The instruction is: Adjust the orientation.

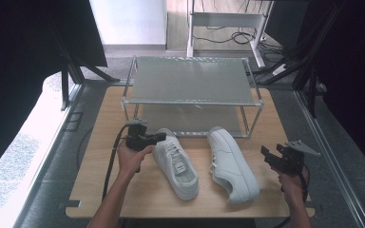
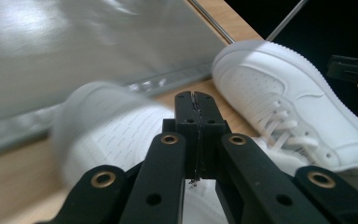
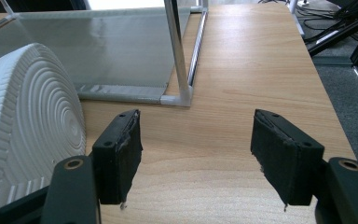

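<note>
Two white sneakers lie on the wooden table point(image 1: 100, 190) in front of a rack. The left sneaker point(image 1: 177, 164) stands upright, toe toward the rack. The right sneaker point(image 1: 233, 166) lies on its side, its laced upper point(image 2: 284, 102) turned left and its ringed sole point(image 3: 28, 121) turned right. My left gripper point(image 1: 163, 137) is shut with nothing in it, and its tips point(image 2: 196, 100) hover by the left sneaker's perforated toe point(image 2: 107, 128). My right gripper point(image 1: 267, 154) stands open to the right of the tipped sneaker, and bare wood lies between its pads point(image 3: 196, 135).
A two-shelf metal rack point(image 1: 190, 80) with mesh shelves stands at the table's far side, and its corner post point(image 3: 177, 51) rises ahead of the right gripper. Bare wood stretches right of the rack point(image 3: 251, 60). Desk legs and cables point(image 1: 228, 28) lie beyond the table.
</note>
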The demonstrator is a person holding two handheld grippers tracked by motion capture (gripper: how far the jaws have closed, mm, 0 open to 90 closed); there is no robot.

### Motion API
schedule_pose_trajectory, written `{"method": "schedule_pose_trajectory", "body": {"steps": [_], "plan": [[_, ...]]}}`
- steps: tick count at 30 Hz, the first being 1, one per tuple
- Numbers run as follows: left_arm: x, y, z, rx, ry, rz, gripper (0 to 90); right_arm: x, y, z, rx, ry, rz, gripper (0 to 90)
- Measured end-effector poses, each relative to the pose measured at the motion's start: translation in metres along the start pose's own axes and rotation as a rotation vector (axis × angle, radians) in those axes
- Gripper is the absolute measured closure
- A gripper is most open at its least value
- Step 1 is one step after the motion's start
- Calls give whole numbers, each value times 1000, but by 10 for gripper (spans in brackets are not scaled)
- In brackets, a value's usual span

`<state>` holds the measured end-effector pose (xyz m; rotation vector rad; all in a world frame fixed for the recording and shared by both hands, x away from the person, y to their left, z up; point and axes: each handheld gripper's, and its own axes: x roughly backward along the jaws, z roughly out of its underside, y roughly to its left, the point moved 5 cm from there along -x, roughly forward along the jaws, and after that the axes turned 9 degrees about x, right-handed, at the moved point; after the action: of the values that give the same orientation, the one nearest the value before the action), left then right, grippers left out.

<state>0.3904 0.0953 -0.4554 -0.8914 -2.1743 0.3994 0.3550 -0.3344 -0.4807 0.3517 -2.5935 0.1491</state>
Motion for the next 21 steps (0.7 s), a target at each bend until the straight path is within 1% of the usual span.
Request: {"method": "schedule_pose_trajectory", "body": {"steps": [2,3,4,5,6,8,9,10,14,15,17,18,19,20,21], "plan": [[-4,-10,-4,-23,9,4,900,0,0,0,0,-4,2,339],[-4,-10,-4,-23,9,4,900,1,0,0,-1,-5,1,340],[-5,-19,-6,-44,14,8,900,1,0,-1,-1,-6,0,340],[-5,-19,-6,-44,14,8,900,1,0,-1,-1,-8,1,340],[-4,-25,-6,-56,16,17,900,1,-1,-1,-2,-7,0,339],[-1,-31,-1,-62,16,23,900,1,-1,0,-6,-7,1,339],[-1,-31,-1,-62,16,23,900,2,-1,0,-5,-7,2,340],[3,-37,4,-67,19,36,900,2,-1,0,-7,-8,3,340],[8,-52,18,-91,26,64,900,2,-1,1,-8,-6,4,340],[9,-58,23,-103,31,74,900,2,-1,1,-8,-5,4,340],[10,-68,32,-129,46,76,900,1,0,1,-6,-2,3,340],[10,-71,36,-136,52,78,900,1,1,2,-7,-2,4,340],[10,-71,36,-136,52,78,900,1,1,2,-7,-2,4,340],[8,-79,50,-146,68,71,900,1,2,2,-3,0,2,340],[7,-81,55,-149,73,67,900,1,2,2,-2,1,2,340]]}}
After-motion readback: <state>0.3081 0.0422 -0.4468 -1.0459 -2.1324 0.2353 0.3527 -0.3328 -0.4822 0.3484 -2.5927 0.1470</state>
